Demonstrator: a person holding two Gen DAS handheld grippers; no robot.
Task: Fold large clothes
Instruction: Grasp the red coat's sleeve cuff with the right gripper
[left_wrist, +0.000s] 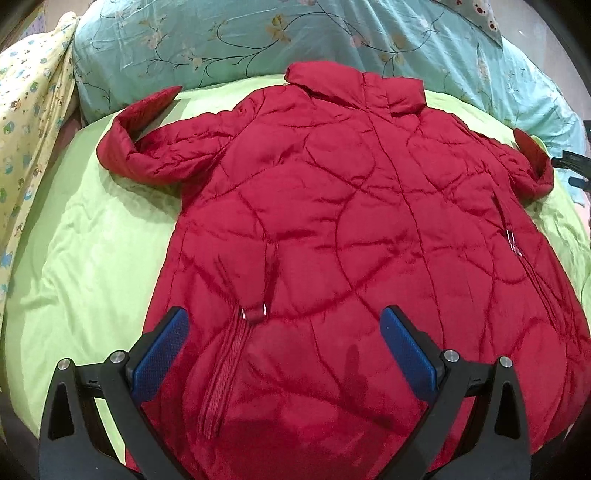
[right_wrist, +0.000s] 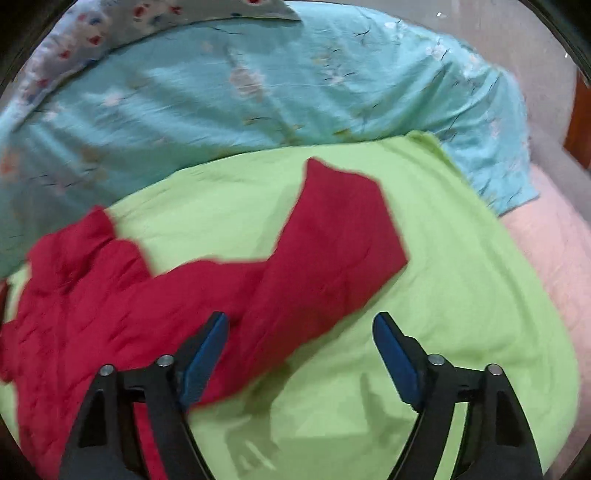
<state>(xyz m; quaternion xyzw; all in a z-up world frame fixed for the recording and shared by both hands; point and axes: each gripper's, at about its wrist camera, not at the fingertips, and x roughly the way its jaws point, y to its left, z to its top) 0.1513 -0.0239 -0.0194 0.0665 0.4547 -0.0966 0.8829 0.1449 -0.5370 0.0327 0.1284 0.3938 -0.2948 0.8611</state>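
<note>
The puffy red quilted coat looked soft, bulky and slippery, best pinched at a sleeve cuff; both hand-held grippers, left and right, gaped empty.

Both fisheye views bulge and darken to black at the rounded corners, the left wrist view sharp and evenly lit with a soft sheen and gripper shadows on the quilted red puffer coat, the right wrist view smeared by motion blur over the lime-green bedsheet.
</note>
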